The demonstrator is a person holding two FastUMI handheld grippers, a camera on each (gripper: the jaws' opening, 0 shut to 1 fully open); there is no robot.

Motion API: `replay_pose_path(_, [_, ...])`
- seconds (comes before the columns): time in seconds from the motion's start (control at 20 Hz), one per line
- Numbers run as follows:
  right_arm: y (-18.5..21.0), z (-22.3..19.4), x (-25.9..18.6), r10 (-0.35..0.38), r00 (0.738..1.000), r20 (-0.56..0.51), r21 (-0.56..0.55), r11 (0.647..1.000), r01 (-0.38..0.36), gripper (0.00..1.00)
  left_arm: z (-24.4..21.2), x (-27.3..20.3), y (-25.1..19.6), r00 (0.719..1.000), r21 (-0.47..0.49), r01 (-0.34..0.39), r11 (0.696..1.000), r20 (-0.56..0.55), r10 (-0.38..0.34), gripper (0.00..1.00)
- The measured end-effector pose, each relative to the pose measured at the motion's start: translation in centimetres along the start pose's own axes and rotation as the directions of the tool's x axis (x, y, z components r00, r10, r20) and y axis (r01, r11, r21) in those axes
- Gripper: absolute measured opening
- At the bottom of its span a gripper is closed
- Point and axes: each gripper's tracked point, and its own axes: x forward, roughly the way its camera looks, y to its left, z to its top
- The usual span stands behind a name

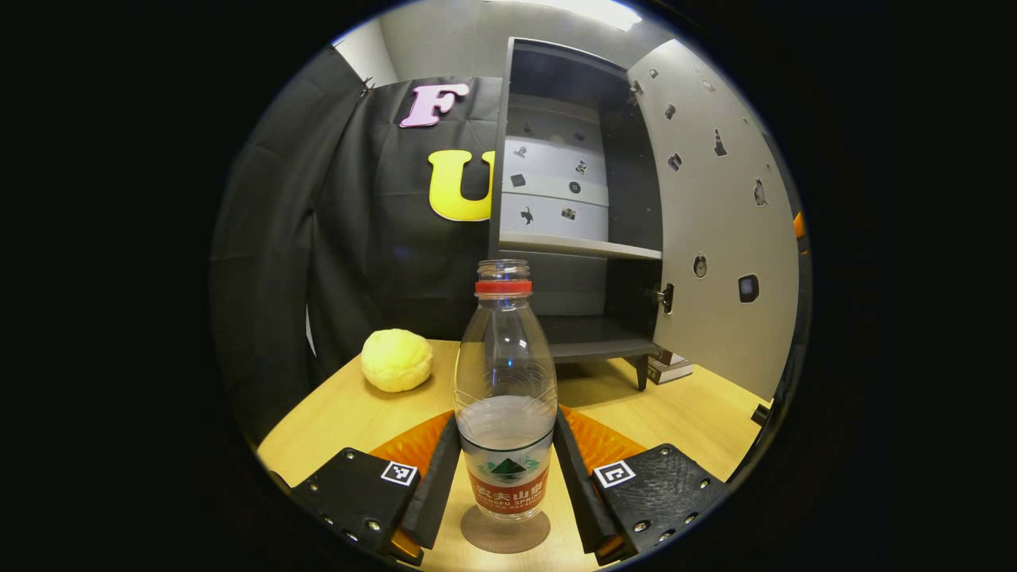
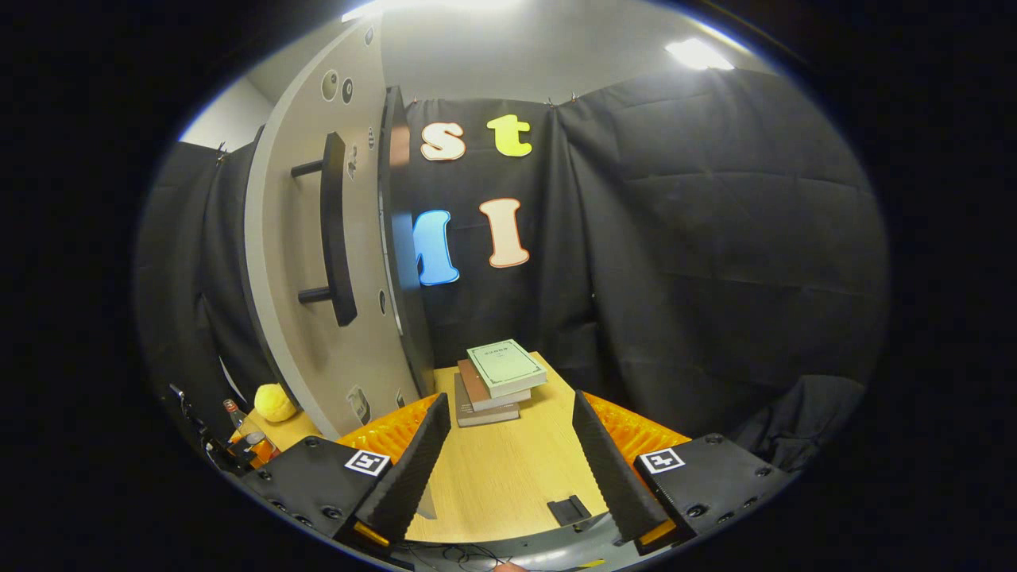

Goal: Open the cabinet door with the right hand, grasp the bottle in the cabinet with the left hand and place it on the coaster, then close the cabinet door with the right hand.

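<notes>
While the bottle [image 1: 505,413] is held between the left gripper [image 1: 505,485] fingers on the coaster [image 1: 505,534], it could be tipped by a skewed release; the right gripper [image 2: 508,469] fingers are spread wide, empty.

One bottle [image 1: 505,397], three books [image 2: 494,383].
</notes>
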Motion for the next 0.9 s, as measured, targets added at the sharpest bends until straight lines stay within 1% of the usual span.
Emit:
replay_pose_path(0.2, [-0.4,-0.1,-0.4,-0.008,1.000,-0.006,-0.027,1.000,0.008,0.98,-3.0,0.4,-0.5,1.000,0.007,-0.011,1.000,-0.025,0.011,0.63])
replay_pose_path(0.35, [-0.5,-0.3,-0.3,-0.006,1.000,-0.016,-0.035,0.999,0.005,0.98,-4.2,0.5,-0.6,0.999,0.013,-0.042,0.999,-0.024,0.042,0.63])
replay_pose_path(0.5, [-0.5,-0.3,-0.7,-0.004,1.000,-0.024,-0.042,0.999,0.003,0.98,-4.3,0.2,-0.6,0.998,0.020,-0.059,0.998,-0.007,0.059,0.64])
replay_pose_path(0.75, [-0.1,-0.3,-0.4,0.032,0.999,-0.023,-0.062,0.997,-0.034,0.98,-4.7,-0.2,-0.3,0.997,0.006,-0.073,0.997,-0.031,0.073,0.65])
replay_pose_path(0.9, [0.3,-0.2,-0.5,0.056,0.998,-0.023,-0.070,0.996,-0.058,0.98,-3.9,-0.3,0.0,0.996,0.016,-0.088,0.996,-0.029,0.089,0.67])
